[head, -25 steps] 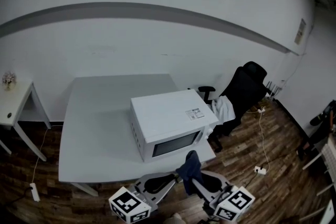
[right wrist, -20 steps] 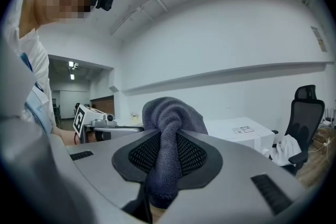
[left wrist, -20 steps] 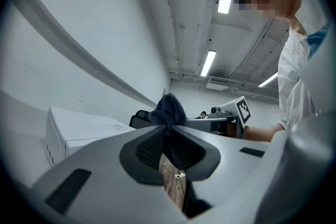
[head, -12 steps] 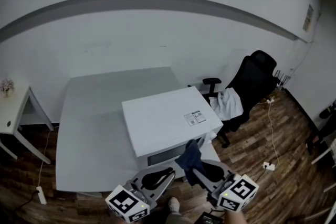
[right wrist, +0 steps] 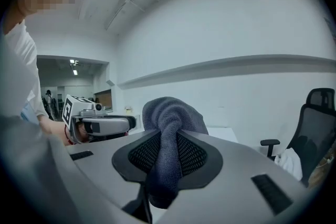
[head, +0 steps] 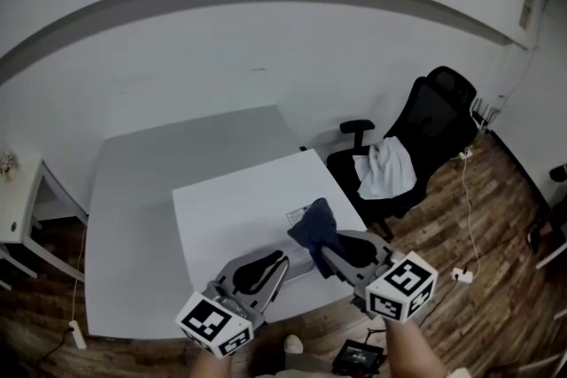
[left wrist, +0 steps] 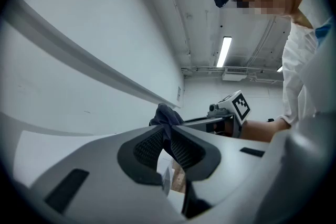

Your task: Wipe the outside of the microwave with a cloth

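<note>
right tongs (right wrist: pixel 168 136) clamped on cloth (right wrist: pixel 173 113) | left tongs (left wrist: pixel 169 136) together, empty | head view adds microwave (head: pixel 235 212) below both

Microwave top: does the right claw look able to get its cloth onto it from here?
Probably yes. The right claw, shut on the dark cloth, hangs over the microwave's white top, which is bare apart from a label. The left claw is shut and empty beside it, not across its path.
</note>
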Demonstrator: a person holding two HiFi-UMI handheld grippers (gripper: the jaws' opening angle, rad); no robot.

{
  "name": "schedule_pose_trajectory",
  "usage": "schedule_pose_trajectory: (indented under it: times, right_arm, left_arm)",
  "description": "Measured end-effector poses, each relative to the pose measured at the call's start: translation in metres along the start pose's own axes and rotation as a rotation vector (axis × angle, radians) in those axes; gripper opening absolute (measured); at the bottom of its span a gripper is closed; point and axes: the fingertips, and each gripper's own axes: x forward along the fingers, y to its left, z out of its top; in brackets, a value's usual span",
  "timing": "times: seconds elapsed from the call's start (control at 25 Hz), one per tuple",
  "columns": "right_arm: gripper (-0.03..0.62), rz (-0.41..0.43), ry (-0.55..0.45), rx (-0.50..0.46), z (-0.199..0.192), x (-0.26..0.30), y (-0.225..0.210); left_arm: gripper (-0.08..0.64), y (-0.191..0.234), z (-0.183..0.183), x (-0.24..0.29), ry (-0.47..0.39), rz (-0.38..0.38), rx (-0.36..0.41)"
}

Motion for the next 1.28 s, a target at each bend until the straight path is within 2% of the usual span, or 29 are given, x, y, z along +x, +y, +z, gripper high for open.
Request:
schedule_pose_trajectory:
  times: [0.16, 0.28, 0.4, 0.68, 0.88, 1.08, 1.28]
  right_arm:
    - [0.1, 0.0, 0.033, 0.01, 0.0, 0.017, -0.029]
    - [0.1, -0.033, 0.089, -0.019, -0.007, 0.033, -0.052]
    - [0.1, -0.074, 0.168, -0.06, -0.018, 0.05, -0.073]
    - [0.1, -0.121, 0.269, -0.081, -0.037, 0.073, -0.1]
    - [0.1, -0.166, 0.356, -0.081, -0.065, 0.074, -0.119]
    - [0.1, -0.241, 0.441, -0.147, -0.079, 0.071, -0.138]
    - [0.1, -0.303, 0.449, -0.177, -0.084, 0.078, -0.149]
  left_arm:
    - [0.041, 0.019, 0.01, 0.025, -0.011, 0.064, 0.034]
    - [0.048, 0.026, 0.017, 0.036, -0.019, 0.081, 0.051]
    - [0.049, 0.028, 0.018, 0.041, -0.011, 0.077, 0.048]
    - [0.049, 0.039, 0.001, 0.047, 0.026, 0.068, 0.004]
    - [0.049, 0.042, -0.004, 0.046, 0.033, 0.06, -0.017]
    - [0.049, 0.049, -0.001, 0.039, 0.019, 0.068, -0.031]
    - [0.049, 0.056, 0.002, 0.019, 0.012, 0.09, -0.039]
